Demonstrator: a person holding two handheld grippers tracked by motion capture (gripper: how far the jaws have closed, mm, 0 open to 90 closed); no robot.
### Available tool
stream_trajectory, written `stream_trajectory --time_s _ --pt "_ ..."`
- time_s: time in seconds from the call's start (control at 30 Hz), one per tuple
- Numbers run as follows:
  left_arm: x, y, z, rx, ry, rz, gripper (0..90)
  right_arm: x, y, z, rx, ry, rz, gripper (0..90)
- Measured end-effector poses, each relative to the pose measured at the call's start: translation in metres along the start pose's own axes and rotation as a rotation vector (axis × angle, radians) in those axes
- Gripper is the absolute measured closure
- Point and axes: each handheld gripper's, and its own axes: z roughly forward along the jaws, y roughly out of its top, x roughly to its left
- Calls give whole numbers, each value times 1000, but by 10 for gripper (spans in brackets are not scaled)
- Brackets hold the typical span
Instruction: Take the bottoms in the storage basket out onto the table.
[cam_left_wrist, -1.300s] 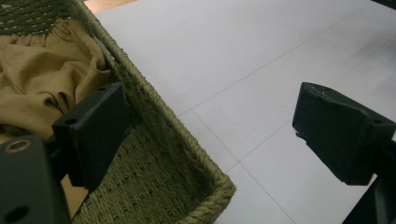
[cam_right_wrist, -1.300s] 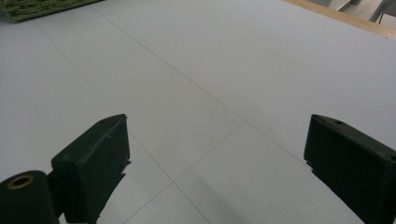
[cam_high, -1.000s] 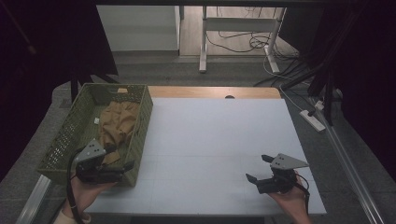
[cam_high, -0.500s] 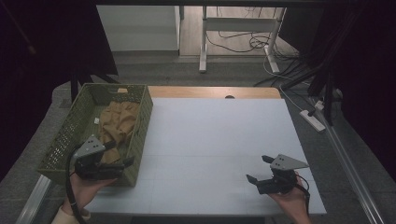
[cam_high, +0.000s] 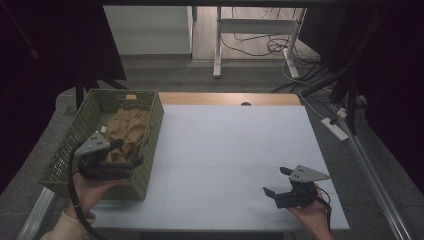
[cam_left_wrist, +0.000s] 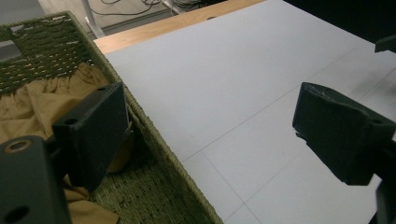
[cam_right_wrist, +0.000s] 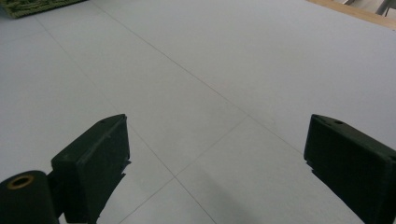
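the left gripper (cam_high: 122, 152) hangs over the near end of the green woven basket (cam_high: 148, 165), jaws spread wide and holding nothing; in the left gripper view one jaw sits inside the basket and the other out over the white bench (cam_left_wrist: 243, 79), straddling the basket's wall. that suits a reach for the tan cloth (cam_high: 127, 132), which lies crumpled in the basket at the bench's left edge. the right gripper (cam_high: 279, 181) rests low near the bench's near right corner, jaws apart and empty, likely waiting clear of the basket, well apart from it.
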Motion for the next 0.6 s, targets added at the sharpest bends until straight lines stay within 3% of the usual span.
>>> stream_trajectory --time_s 0.33,0.6 --pt "14 3 5 -9 -12 -45 119 0 -2 -1 3 -3 3 68" --pt "22 8 10 -2 4 -45 121 0 -3 0 11 -4 1 68"
